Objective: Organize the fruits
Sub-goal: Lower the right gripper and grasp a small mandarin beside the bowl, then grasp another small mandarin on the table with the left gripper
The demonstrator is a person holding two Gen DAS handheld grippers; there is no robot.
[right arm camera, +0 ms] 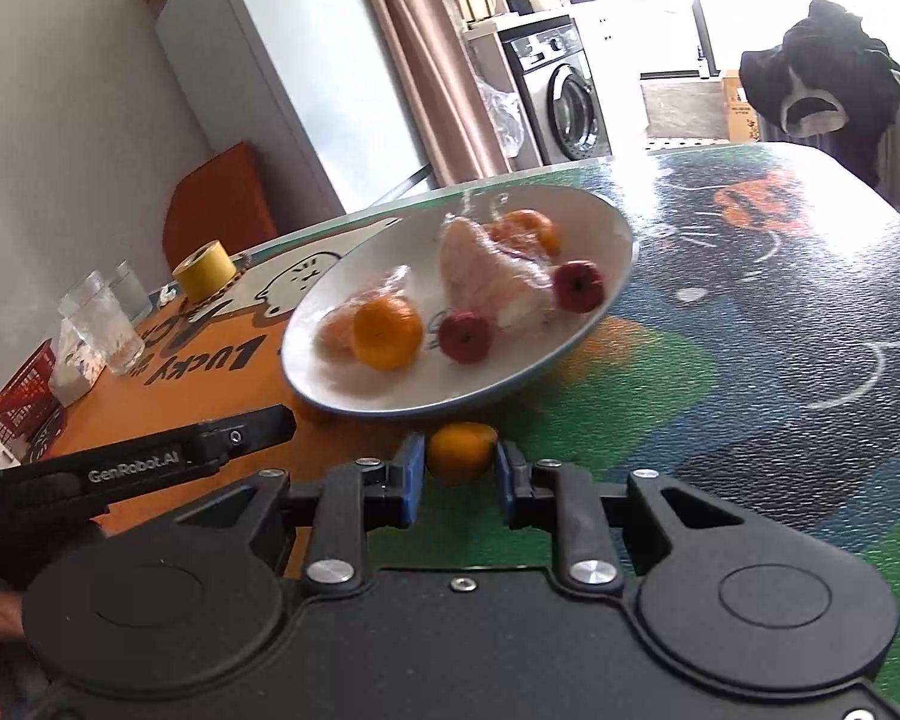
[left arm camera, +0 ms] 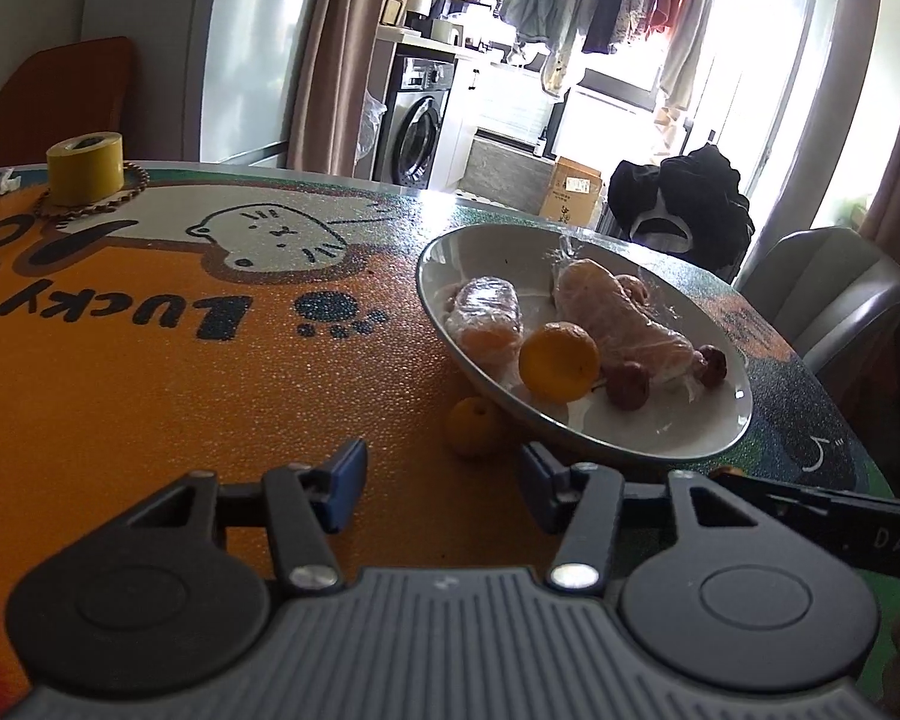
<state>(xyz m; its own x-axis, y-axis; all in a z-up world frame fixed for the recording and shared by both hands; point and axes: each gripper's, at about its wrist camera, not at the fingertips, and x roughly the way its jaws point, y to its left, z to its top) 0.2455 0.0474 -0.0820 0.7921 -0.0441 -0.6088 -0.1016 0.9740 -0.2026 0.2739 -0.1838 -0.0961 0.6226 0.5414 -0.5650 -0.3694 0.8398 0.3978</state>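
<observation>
Right wrist view: the right gripper (right arm camera: pixel 455 474) pinches one orange (right arm camera: pixel 461 450) beside the plate (right arm camera: pixel 330 384); another loose orange (left arm camera: pixel 473 425) waits before the wide-open left gripper (left arm camera: pixel 444 483).

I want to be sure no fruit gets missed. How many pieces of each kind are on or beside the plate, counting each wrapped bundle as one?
Oranges, unwrapped: 3 (1 on the plate, 2 beside it)
Red fruits: 2
Plastic-wrapped bundles: 2
Total: 7
</observation>
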